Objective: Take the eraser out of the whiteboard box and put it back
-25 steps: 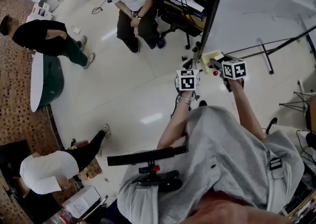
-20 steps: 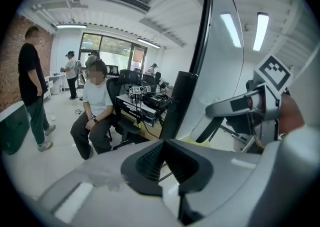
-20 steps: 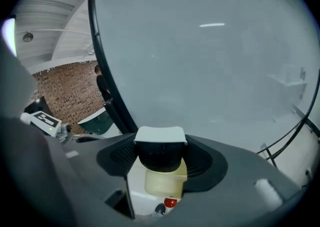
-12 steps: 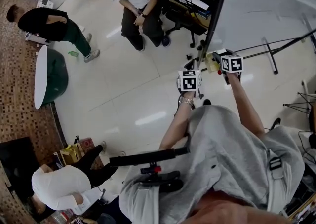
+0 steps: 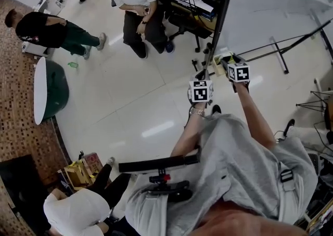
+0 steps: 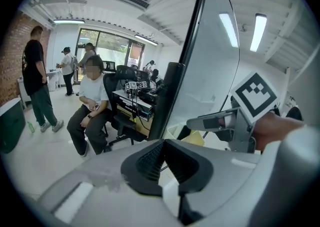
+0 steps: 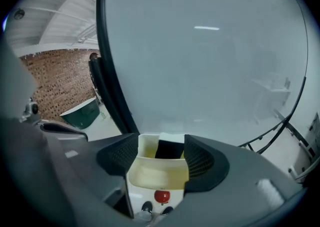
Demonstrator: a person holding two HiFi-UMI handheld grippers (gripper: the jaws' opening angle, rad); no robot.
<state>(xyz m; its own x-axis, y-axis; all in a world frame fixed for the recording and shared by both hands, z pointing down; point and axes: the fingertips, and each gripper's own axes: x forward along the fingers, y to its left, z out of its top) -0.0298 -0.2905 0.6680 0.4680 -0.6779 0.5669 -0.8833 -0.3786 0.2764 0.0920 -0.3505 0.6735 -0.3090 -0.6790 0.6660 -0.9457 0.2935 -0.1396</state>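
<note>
Right gripper (image 7: pixel 160 147) is holding its fingers spread either side of the whiteboard box (image 7: pixel 157 173), apparently lining up on the eraser (image 7: pixel 168 149) between them, while left gripper (image 6: pixel 163 160) is idling, fingers pressed together.

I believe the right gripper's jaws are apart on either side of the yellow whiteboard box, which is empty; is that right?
Not quite: the box is not empty; the right gripper view shows the dark eraser in it. The rest holds.
</note>
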